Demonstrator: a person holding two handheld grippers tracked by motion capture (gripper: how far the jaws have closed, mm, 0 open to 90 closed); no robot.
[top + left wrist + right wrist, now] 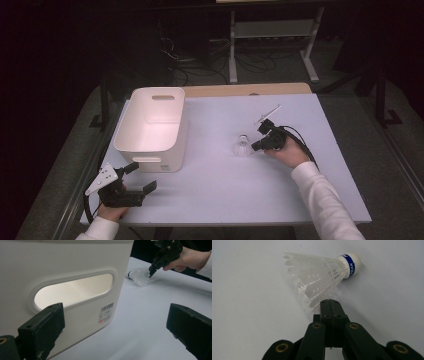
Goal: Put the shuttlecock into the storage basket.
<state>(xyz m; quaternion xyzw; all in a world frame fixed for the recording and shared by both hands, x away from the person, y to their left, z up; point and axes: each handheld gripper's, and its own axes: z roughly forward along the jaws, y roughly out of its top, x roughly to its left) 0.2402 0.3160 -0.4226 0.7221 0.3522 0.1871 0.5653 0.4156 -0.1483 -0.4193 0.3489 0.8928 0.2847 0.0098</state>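
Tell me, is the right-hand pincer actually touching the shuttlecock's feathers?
Touching. In the right gripper view the right gripper has its jaws pressed together on the edge of the shuttlecock skirt.

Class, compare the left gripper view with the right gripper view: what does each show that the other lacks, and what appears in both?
Left gripper view alone: the white bin close up, with its handle slot and a barcode label, the left tool with its jaws wide apart, and a hand holding the right tool.

Right gripper view alone: the right tool's jaws pressed together on the edge of the shuttlecock's feather skirt, and a blue band with lettering round the cork.

Both: the shuttlecock lying on the pale table.
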